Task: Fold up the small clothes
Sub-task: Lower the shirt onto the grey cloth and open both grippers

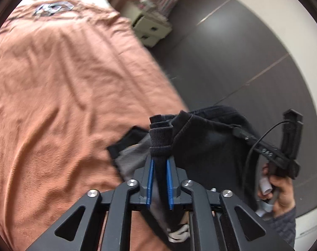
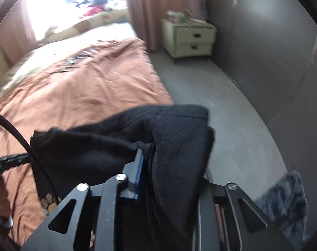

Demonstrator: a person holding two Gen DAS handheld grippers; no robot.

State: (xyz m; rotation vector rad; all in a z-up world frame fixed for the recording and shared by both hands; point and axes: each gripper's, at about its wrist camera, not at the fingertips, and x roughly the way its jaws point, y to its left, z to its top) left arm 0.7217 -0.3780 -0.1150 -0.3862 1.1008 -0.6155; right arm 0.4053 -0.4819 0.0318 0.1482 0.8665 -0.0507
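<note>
Both grippers hold the black garment [image 2: 120,146] aloft at the bed's [image 1: 53,83] near edge, left gripper [image 1: 160,163] pinching a ribbed cuff, right gripper [image 2: 147,159] apparently clamped though half-hidden; next, spread it flat ahead of the fingers.

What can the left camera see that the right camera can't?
Only the left wrist view shows the left gripper pinching a ribbed black cuff, plus the person's right hand holding its tool.

Only the right wrist view shows the bright window, the clutter on the sill and a dark patterned rug.

Both show the black garment, the orange bedspread, the cream nightstand and the grey floor.
</note>
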